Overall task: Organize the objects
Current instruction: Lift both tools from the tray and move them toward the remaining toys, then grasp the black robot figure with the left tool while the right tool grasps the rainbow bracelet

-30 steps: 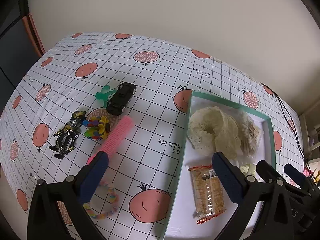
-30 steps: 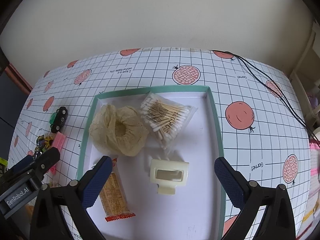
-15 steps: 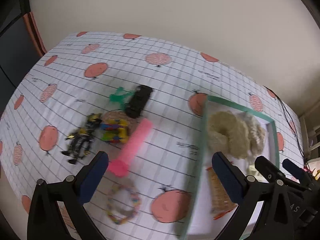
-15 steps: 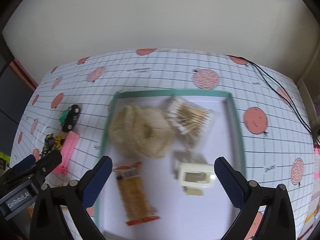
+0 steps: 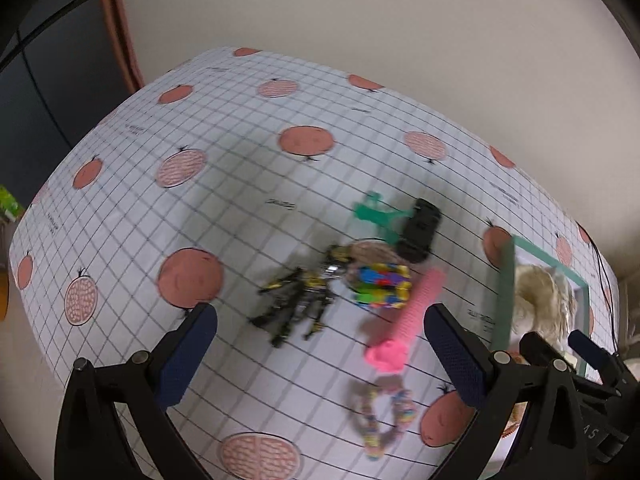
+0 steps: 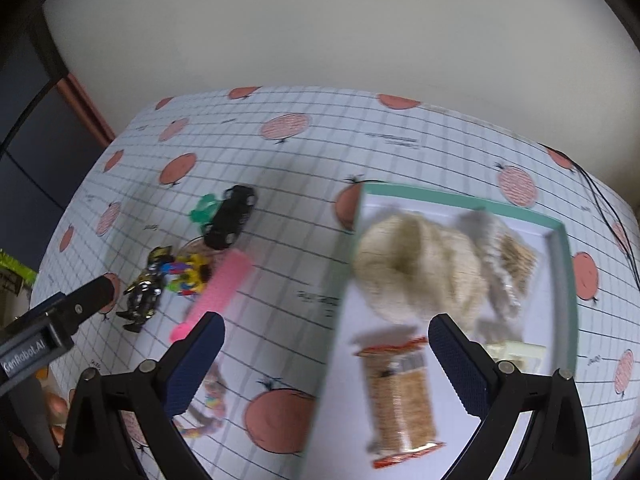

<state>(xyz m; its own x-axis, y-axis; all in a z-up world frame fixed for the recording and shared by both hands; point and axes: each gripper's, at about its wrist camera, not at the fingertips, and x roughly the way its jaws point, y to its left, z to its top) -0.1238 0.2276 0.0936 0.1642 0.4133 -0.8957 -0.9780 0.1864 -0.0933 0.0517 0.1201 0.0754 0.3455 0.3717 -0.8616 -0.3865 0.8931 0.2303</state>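
Note:
Loose toys lie on the tablecloth: a dark action figure (image 5: 298, 304), a multicoloured block toy (image 5: 382, 284), a pink comb (image 5: 408, 318), a black toy car (image 5: 420, 230), a green clip (image 5: 374, 212) and a beaded bracelet (image 5: 380, 420). My left gripper (image 5: 320, 354) hovers open just in front of the figure and comb. My right gripper (image 6: 326, 360) is open over the left wall of the green-rimmed tray (image 6: 560, 240), which holds a cream scrunchie (image 6: 416, 268), a cotton swab bag (image 6: 508, 264), a snack packet (image 6: 400, 396) and a cream hair claw (image 6: 516, 354).
The table wears a white grid cloth with red fruit prints (image 5: 188, 276) and backs onto a pale wall. A black cable (image 6: 604, 204) trails over the far right corner. The table's left edge drops off beside a dark cabinet (image 5: 48, 92).
Both grippers have swung left. The toys moved from the left toward the middle of the left wrist view, and the tray slid to the right in both views. Both stay open and empty.

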